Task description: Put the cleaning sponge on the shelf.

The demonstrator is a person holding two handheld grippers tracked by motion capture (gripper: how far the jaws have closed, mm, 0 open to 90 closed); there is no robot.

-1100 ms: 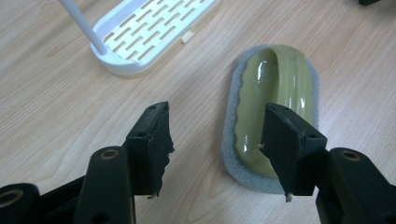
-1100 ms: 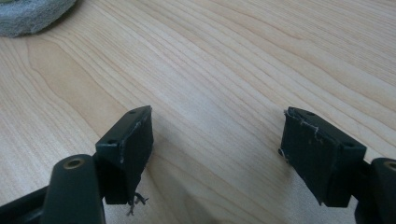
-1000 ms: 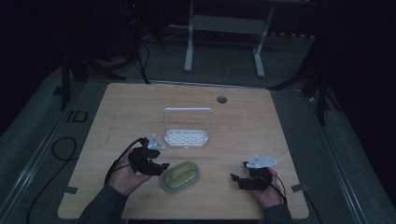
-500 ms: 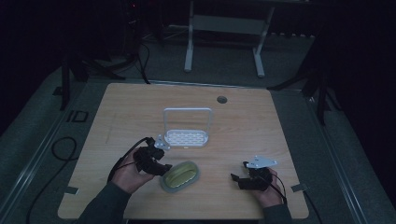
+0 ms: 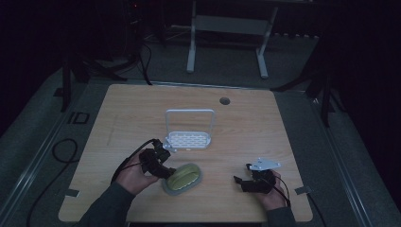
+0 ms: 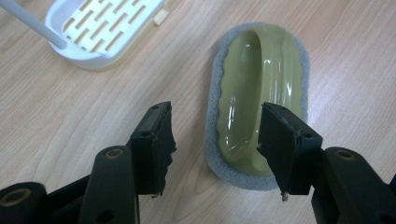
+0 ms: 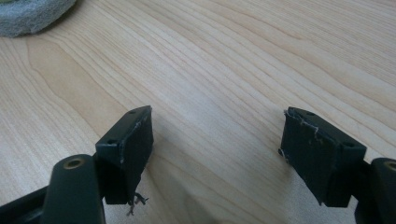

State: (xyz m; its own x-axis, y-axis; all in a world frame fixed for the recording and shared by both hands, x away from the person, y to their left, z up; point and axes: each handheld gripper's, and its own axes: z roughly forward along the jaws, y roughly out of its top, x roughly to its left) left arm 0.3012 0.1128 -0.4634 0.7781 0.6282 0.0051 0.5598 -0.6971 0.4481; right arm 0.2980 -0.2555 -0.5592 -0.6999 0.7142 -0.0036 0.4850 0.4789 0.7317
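Observation:
An olive-green scrubber [image 5: 183, 177] with a grey sponge base lies flat on the table near its front. In the left gripper view the scrubber [image 6: 259, 88] is just ahead. My left gripper [image 5: 164, 169] hovers at the scrubber's left end. Its jaws have just been opening. The left gripper [image 6: 217, 123] is open: one pad is over bare wood, the other over the scrubber's near end, with its left edge between them unpressed. My right gripper [image 5: 240, 182] rests low at the front right. The right gripper [image 7: 217, 126] is open with only wood between its jaws.
A white slotted rack [image 5: 188, 140] with an upright hoop handle stands just behind the scrubber, its corner also in the left gripper view [image 6: 93, 32]. The wooden table [image 5: 142, 109] has a cable hole [image 5: 225, 100] at the back. Cables trail off the left edge.
My left gripper has shifted a little to the right, closer over the scrubber's left end. The right gripper has stayed where it was.

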